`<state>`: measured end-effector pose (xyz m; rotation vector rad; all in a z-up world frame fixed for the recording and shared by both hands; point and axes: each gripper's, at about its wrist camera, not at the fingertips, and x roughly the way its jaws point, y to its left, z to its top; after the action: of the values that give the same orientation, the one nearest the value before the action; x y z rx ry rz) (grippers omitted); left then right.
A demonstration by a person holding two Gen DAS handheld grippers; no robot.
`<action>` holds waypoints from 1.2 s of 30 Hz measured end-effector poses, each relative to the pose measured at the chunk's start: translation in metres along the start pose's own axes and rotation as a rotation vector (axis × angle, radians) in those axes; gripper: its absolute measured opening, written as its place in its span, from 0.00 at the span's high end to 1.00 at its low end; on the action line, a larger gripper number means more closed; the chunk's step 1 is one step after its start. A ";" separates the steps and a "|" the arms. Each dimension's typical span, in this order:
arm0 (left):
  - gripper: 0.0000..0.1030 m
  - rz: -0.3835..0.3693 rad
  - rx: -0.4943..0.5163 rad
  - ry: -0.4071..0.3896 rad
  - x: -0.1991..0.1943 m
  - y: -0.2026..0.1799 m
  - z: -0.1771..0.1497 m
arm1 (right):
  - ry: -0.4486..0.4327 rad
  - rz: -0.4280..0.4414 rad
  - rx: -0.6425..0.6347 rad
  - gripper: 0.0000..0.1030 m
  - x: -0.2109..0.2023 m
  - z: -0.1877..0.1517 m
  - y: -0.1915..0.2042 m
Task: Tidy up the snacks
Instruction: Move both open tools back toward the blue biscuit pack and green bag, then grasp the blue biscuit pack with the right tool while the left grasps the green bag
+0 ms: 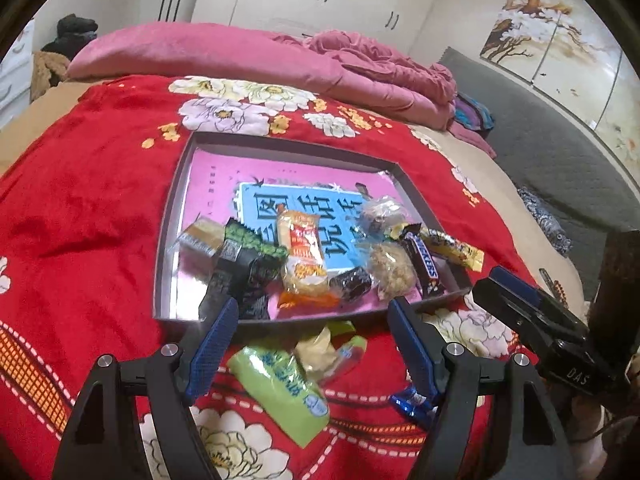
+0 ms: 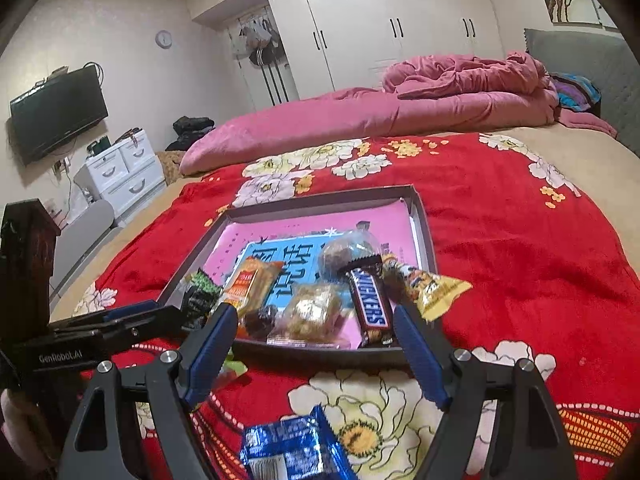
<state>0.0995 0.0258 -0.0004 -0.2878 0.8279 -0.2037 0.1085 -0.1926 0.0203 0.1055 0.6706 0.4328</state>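
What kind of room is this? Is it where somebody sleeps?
Yes, it looks like a bedroom. There's a bed with a red flowery blanket and a pink quilt, a white wardrobe behind it, and a TV on the wall.

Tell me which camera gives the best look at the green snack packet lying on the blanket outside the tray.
The left wrist view. There the green snack packet lies whole and unobstructed on the red blanket, between the open fingers of the left gripper, in front of the tray. The right wrist view shows only a green sliver behind a finger of the right gripper.
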 end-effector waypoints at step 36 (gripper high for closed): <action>0.24 0.108 0.137 0.212 0.053 -0.010 -0.026 | 0.293 -0.008 -0.116 0.23 0.014 -0.064 0.021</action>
<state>0.1141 -0.0035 -0.0505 -0.0930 1.0313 -0.1907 0.0710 -0.1702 -0.0326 -0.0715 0.9314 0.4836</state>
